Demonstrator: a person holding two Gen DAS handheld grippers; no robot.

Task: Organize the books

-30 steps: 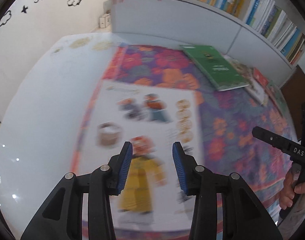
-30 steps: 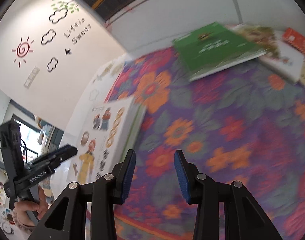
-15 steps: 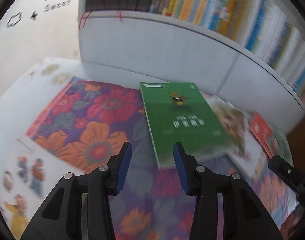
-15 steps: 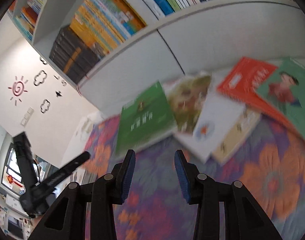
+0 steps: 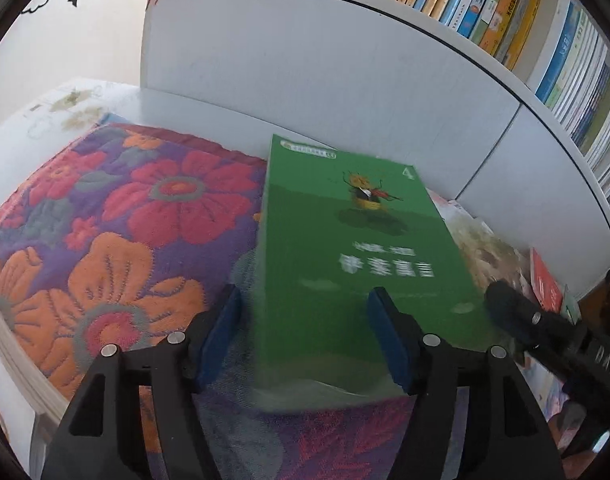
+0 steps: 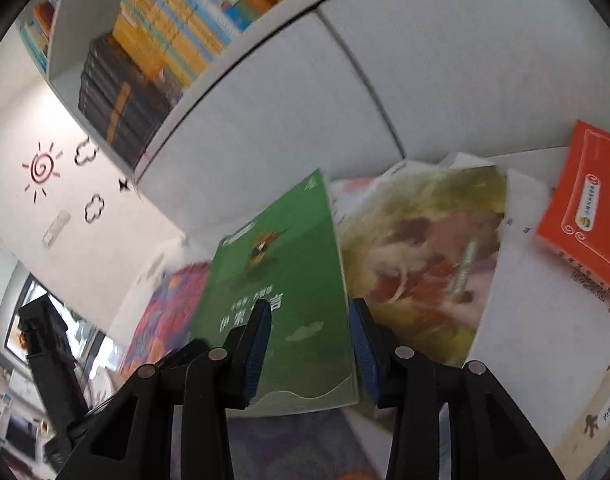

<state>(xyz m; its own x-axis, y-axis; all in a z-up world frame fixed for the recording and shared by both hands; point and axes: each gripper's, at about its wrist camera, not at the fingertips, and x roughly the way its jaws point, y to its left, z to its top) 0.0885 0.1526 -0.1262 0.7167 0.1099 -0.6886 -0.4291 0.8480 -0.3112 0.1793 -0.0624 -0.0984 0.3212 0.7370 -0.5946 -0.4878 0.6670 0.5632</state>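
A green book (image 5: 357, 264) lies flat on the floral cloth (image 5: 105, 240), its far end near the white cabinet. My left gripper (image 5: 305, 332) hovers over the book's near left edge; its jaws are opening and the pads do not press on the cover. In the right wrist view the same green book (image 6: 281, 264) fills the middle, and my right gripper (image 6: 311, 344) stands open just above its near right corner. The right gripper's fingers (image 5: 509, 304) show at the right of the left wrist view. The green book partly overlaps a yellow-brown picture book (image 6: 425, 248).
An orange book (image 6: 585, 208) and a white book (image 6: 537, 320) lie to the right of the pile. A bookshelf (image 5: 505, 20) packed with upright books runs above the white cabinet front (image 5: 305, 80). The white table edge (image 5: 9, 360) shows at the left.
Both views swung from the white picture book at the left over to the green book, which now sits close under both grippers. The left jaws have spread wider.
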